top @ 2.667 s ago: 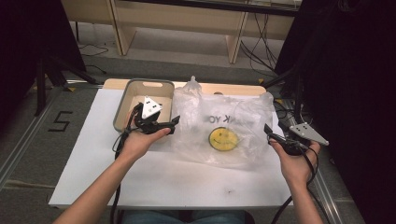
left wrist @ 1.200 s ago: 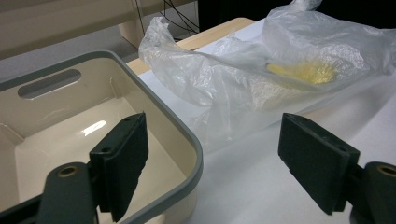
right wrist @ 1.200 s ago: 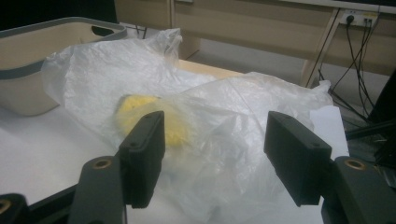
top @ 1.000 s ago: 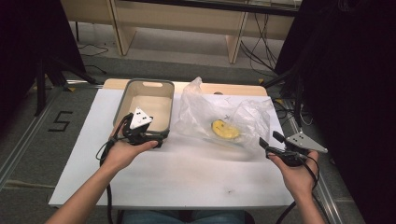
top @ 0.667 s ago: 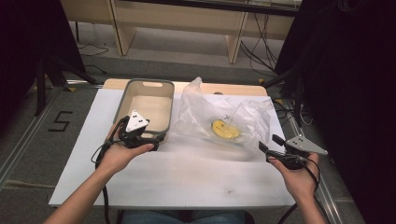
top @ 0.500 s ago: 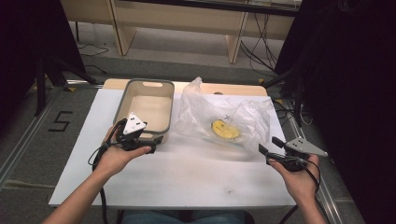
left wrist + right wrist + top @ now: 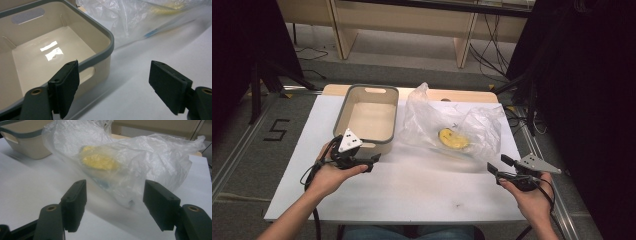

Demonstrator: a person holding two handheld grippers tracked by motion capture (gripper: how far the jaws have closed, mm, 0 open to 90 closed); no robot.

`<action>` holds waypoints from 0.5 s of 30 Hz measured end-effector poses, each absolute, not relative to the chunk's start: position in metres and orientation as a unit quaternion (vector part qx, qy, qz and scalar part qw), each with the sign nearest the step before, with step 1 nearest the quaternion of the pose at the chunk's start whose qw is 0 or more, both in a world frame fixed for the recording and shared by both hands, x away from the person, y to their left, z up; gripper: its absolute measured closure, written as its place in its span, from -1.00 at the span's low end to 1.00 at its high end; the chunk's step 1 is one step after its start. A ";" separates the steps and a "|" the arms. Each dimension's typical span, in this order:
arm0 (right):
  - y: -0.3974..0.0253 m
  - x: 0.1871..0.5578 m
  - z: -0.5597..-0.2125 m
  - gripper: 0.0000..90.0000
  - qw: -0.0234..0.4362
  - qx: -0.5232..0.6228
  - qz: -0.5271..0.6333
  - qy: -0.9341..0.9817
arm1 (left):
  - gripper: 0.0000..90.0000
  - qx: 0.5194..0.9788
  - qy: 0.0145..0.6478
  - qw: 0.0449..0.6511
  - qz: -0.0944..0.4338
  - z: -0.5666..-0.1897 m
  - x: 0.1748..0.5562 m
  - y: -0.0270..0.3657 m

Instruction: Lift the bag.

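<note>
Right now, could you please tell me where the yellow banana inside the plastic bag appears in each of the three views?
High view: the banana lies right of centre, inside the plastic bag.
Left gripper view: a blurred yellow streak at the top right edge, behind the bag's film.
Right gripper view: upper centre, beyond the open jaws.
Shared landmark: the beige bin, beside the bag.
</note>
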State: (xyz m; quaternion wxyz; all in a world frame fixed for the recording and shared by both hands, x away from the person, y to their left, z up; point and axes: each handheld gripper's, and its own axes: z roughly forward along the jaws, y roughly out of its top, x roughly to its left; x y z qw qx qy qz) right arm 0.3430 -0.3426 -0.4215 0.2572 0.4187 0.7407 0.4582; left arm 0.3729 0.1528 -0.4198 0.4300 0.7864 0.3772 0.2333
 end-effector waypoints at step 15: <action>-0.342 0.333 -0.433 -0.20 0.246 0.414 0.450 0.752 | -0.47 0.789 0.373 0.433 0.226 -0.438 0.358 0.163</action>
